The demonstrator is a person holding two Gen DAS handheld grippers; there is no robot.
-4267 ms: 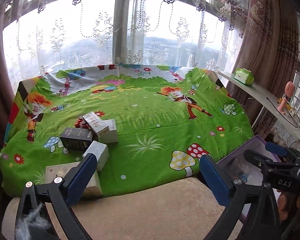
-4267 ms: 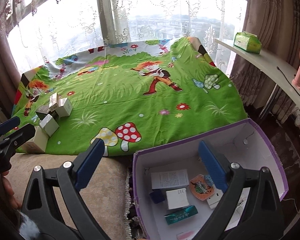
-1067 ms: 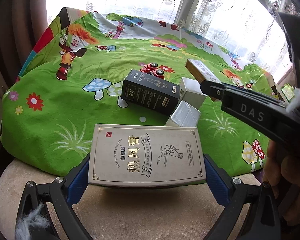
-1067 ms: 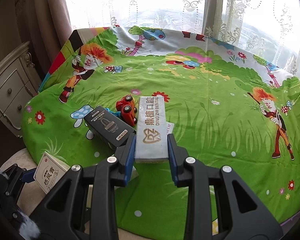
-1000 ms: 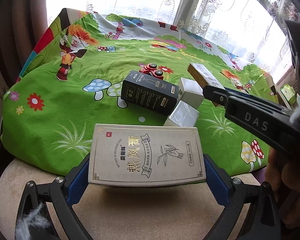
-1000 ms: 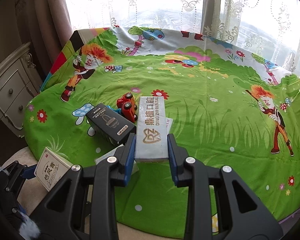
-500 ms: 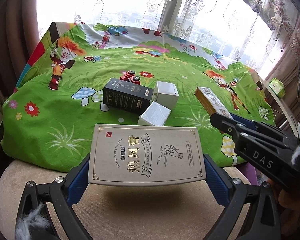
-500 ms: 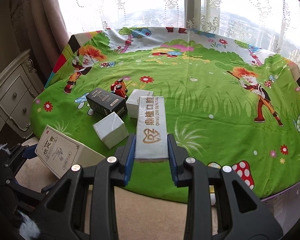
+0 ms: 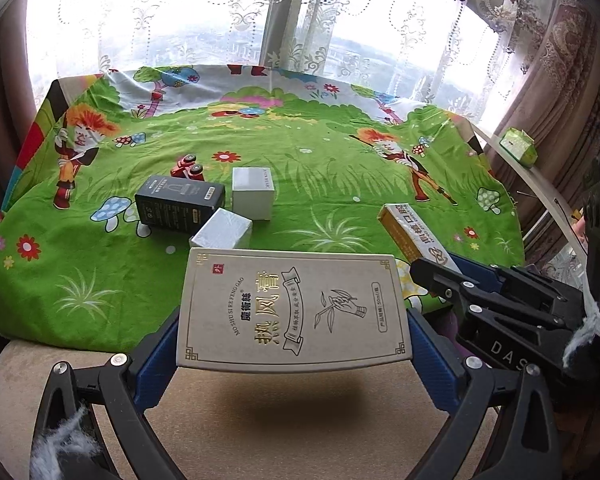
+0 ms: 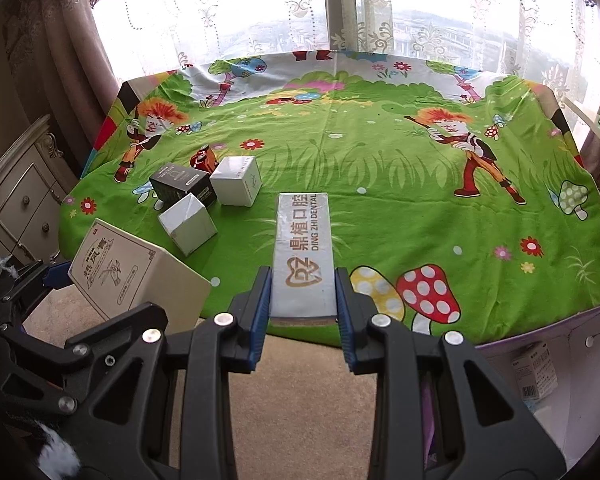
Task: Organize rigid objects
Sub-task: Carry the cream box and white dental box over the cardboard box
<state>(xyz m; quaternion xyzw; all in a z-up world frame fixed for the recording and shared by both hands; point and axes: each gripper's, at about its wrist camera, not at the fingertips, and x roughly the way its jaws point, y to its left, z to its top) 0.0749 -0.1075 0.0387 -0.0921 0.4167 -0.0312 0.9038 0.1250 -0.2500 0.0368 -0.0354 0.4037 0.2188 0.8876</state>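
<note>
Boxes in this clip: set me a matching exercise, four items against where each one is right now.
Items:
1. beige flat box
2. long dental box
3. black box
4. red toy car

Places:
A. lying on the green cloth beside two white boxes
B. clamped in the right gripper
C. on the cloth behind the black box
D. clamped in the left gripper

Pairs: 1-D, 2-B, 3-A, 4-C
</note>
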